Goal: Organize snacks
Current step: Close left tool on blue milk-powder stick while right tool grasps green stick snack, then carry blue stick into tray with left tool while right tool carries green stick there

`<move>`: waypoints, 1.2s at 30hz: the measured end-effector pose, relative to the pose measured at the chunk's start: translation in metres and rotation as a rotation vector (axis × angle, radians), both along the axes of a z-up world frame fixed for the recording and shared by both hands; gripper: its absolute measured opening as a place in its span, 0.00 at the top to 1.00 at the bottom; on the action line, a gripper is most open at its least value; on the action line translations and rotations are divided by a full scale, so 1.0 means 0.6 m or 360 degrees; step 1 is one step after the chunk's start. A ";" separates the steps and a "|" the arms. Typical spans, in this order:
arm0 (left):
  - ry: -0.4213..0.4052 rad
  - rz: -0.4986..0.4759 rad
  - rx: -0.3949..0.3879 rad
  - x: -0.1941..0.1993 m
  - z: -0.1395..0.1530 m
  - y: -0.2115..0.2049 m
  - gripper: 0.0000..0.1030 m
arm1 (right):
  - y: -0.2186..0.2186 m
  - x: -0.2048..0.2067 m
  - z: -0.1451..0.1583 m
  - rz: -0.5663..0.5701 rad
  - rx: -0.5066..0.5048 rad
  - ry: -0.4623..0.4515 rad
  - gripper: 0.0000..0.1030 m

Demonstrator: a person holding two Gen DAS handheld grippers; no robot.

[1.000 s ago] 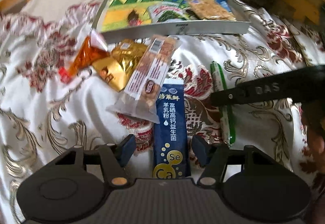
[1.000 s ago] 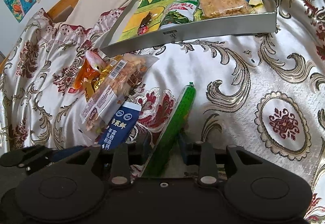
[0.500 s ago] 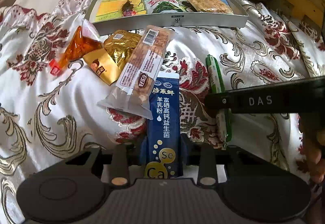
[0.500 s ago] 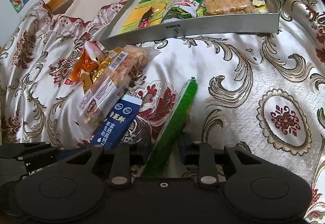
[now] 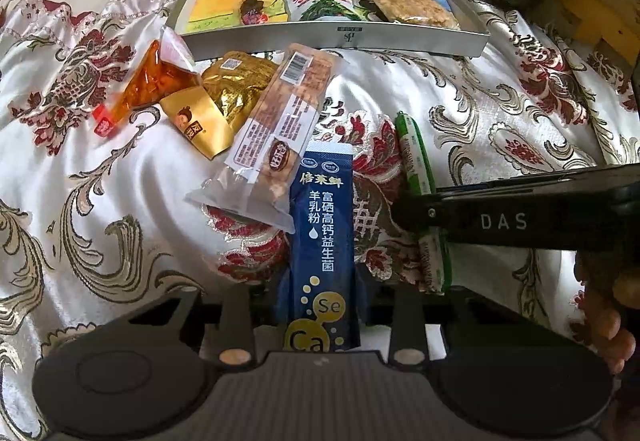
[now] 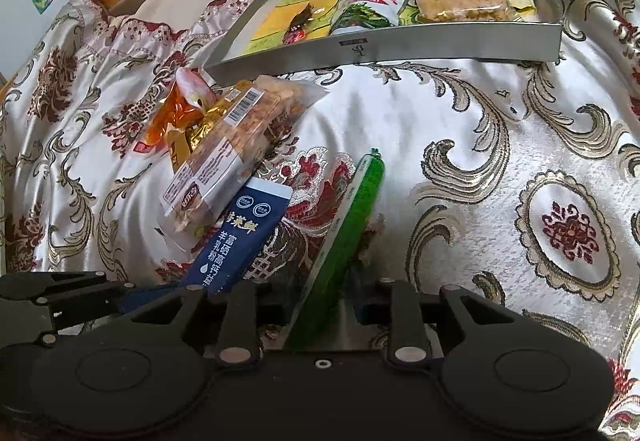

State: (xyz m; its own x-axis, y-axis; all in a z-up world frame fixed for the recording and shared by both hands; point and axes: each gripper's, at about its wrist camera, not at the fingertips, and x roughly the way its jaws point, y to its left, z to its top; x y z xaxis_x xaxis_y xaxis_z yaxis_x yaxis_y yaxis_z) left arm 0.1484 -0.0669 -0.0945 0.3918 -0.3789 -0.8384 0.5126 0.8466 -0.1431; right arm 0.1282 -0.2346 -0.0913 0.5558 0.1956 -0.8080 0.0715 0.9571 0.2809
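Now that the left gripper [image 5: 322, 305] has just pinched the blue sachet [image 5: 323, 241] and the right gripper [image 6: 320, 305] the green stick [image 6: 344, 237] on the bedspread [image 6: 460, 129], both need lifting to the tray [image 6: 400, 45]

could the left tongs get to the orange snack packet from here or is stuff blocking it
Probably not right now. The left tongs are shut on the blue sachet, so they are occupied. The orange snack packet itself lies uncovered on the bedspread, up and left, with nothing over it.
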 end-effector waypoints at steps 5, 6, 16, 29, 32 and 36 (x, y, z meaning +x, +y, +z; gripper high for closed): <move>0.0080 -0.0011 -0.0111 -0.010 0.014 -0.001 0.71 | -0.009 -0.013 0.016 -0.0019 -0.0017 -0.0045 0.80; 0.0083 -0.0014 -0.0130 -0.014 0.018 -0.001 0.71 | -0.011 -0.018 0.022 -0.0022 -0.0036 -0.0068 0.80; -0.0116 -0.0023 -0.0215 -0.042 0.060 0.002 0.72 | -0.031 -0.045 0.079 -0.0069 -0.0193 -0.0300 0.82; -0.0446 0.0200 -0.0367 0.003 0.123 0.020 0.72 | -0.045 -0.034 0.118 -0.0126 -0.0180 -0.0630 0.82; -0.0493 0.0255 -0.0394 0.041 0.146 0.016 0.72 | -0.054 -0.009 0.128 -0.0123 -0.0208 -0.0752 0.82; -0.0591 0.0315 -0.0409 0.104 0.172 -0.004 0.72 | -0.080 0.040 0.135 -0.0096 -0.0189 -0.0913 0.82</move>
State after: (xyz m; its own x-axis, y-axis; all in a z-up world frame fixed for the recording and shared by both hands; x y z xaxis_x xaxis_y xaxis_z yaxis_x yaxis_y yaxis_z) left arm 0.2109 -0.0693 0.0085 0.7320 -0.4433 -0.5174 0.4015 0.8942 -0.1981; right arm 0.1521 -0.2828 -0.0101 0.9179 0.0768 -0.3893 -0.0051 0.9833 0.1821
